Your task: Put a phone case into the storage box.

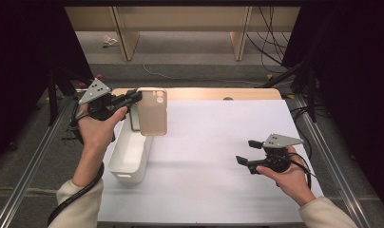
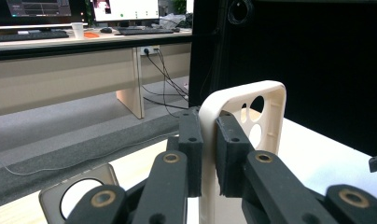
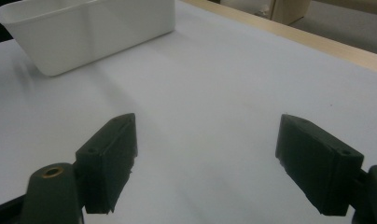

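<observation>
Two cream sleeves are seen at the bottom edge of the high view, one per forearm. Just above the right one, the right gripper is held low over the white table sheet, jaws spread wide, nothing between them — the same wide gap is seen in the right gripper view, with bare sheet under it. Open room is found all round this gripper; the sheet's right edge is near, the front edge a little way off.

At the left, the left gripper is held raised, clamped on the side edge of a beige phone case. In the left gripper view both pads are pressed on the case's rim, with the case upright and its camera cut-outs at the top. The case hangs in the air over the far end of a white plastic bin, apart from it. The bin lies along the sheet's left edge and is also seen in the right gripper view. A second case, grey with a round cut-out, is seen below the left gripper's jaws — what it rests on cannot be told.

A wooden table edge runs behind the sheet.

Count: two grippers, two phone cases, one bin, one sheet.
</observation>
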A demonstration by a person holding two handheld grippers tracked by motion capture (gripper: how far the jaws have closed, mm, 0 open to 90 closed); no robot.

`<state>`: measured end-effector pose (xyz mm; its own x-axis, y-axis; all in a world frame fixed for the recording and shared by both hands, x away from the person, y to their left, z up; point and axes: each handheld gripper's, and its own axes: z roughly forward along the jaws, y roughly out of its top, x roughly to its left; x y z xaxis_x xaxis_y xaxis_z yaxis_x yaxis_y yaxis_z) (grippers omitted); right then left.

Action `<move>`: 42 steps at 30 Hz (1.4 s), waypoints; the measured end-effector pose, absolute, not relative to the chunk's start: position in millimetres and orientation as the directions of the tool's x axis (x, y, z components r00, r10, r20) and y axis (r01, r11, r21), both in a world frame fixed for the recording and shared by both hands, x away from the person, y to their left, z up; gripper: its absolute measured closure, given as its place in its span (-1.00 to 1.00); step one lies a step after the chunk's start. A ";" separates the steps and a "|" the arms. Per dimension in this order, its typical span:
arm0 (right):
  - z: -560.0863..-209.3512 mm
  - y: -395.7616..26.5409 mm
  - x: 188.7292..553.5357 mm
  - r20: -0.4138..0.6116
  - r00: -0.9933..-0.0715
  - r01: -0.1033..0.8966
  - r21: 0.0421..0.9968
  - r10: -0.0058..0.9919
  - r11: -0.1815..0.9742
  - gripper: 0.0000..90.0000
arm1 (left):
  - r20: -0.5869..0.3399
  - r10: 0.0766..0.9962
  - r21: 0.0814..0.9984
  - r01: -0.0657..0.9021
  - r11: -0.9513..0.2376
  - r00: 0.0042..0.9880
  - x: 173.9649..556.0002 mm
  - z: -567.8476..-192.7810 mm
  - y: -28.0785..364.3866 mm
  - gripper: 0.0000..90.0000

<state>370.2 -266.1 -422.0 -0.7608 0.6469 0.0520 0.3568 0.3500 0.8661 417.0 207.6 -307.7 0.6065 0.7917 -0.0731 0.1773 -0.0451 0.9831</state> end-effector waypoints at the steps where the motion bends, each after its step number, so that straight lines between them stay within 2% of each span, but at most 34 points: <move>1: -422.1 -266.2 370.0 0.053 -0.762 0.357 0.866 0.646 0.350 -0.53 | -0.075 0.791 0.983 0.179 -0.044 0.607 417.2 -308.0 208.0 0.82; 27: -422.2 -267.6 369.7 0.062 -0.760 0.361 0.868 0.647 0.341 -0.53 | -0.069 0.828 0.983 0.180 -0.039 0.557 420.7 -307.7 236.9 0.82; 42: -425.1 -268.4 371.5 0.074 -0.755 0.375 0.864 0.651 0.337 -0.52 | -0.056 0.827 0.983 0.177 -0.053 0.559 433.1 -311.2 250.3 0.82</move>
<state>371.5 -268.4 -425.1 -0.7553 0.6512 0.0738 0.3747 0.3367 0.8638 433.1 250.3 -311.2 0.5592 0.8272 -0.0558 0.1770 -0.0533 0.9828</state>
